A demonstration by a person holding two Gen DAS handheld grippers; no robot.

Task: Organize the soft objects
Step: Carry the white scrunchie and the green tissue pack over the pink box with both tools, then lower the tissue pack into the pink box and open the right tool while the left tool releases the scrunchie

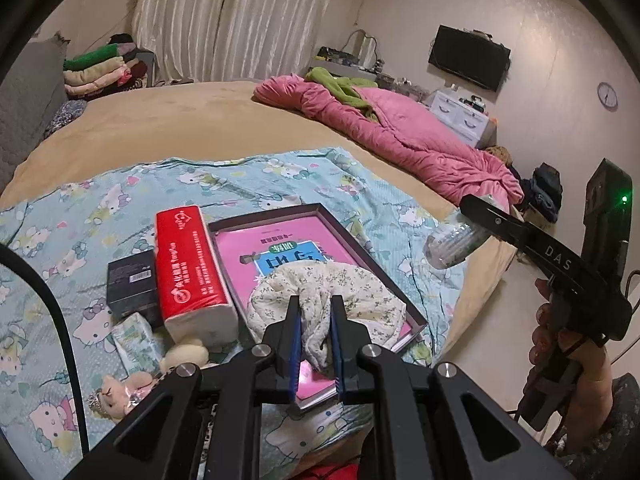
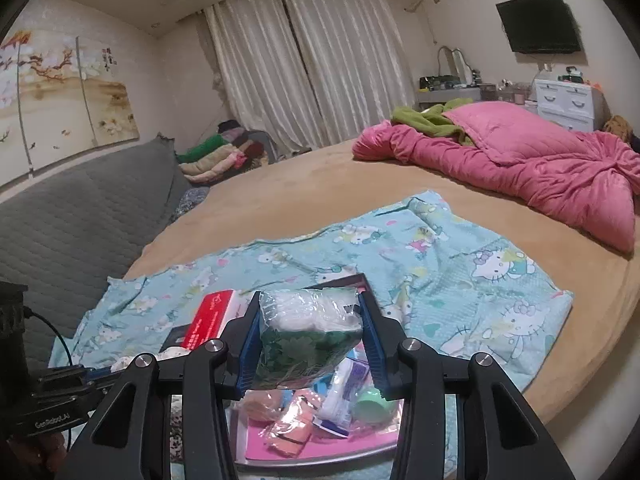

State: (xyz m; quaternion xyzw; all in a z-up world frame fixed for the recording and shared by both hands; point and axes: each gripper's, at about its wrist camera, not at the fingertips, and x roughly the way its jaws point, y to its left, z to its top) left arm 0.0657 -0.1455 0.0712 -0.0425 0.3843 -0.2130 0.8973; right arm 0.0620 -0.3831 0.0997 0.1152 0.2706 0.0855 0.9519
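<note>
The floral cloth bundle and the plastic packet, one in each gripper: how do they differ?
The floral cloth bundle is bare cream fabric with tiny flowers; the plastic packet is clear wrap over white and green contents. The left gripper pinches the bundle between nearly closed fingers, while the right gripper stands wider around the bulkier packet. The bundle sags over the pink box; the packet is held up clear. Both are soft and gripped.
</note>
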